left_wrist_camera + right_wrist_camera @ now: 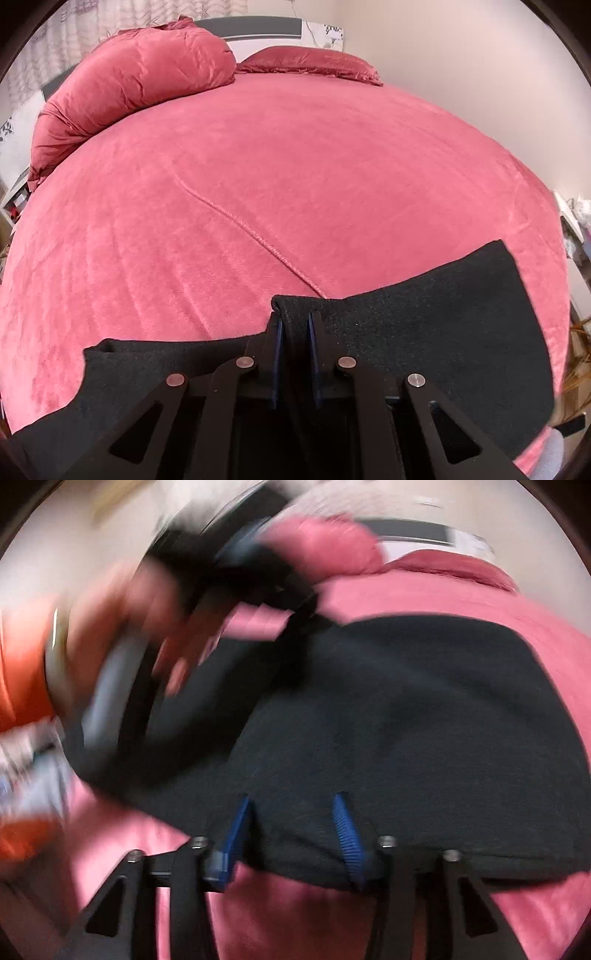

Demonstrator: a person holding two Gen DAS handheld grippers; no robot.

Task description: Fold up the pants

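Note:
The black pants [424,332] lie on the pink bed [295,184], spread across the near edge. My left gripper [295,317] is shut on a fold of the pants' upper edge, with cloth pinched between its blue pads. In the blurred right wrist view the pants [406,720] fill the middle. My right gripper [291,801] is open, its blue pads [347,834] apart over the pants' near edge with nothing held. The left gripper [258,572] and the hand holding it show blurred at the upper left there.
A rolled pink duvet [129,92] and a pink pillow [314,62] lie at the head of the bed by the headboard [258,27]. A seam [240,225] runs across the bedcover. Shelves and clutter stand at both sides of the bed.

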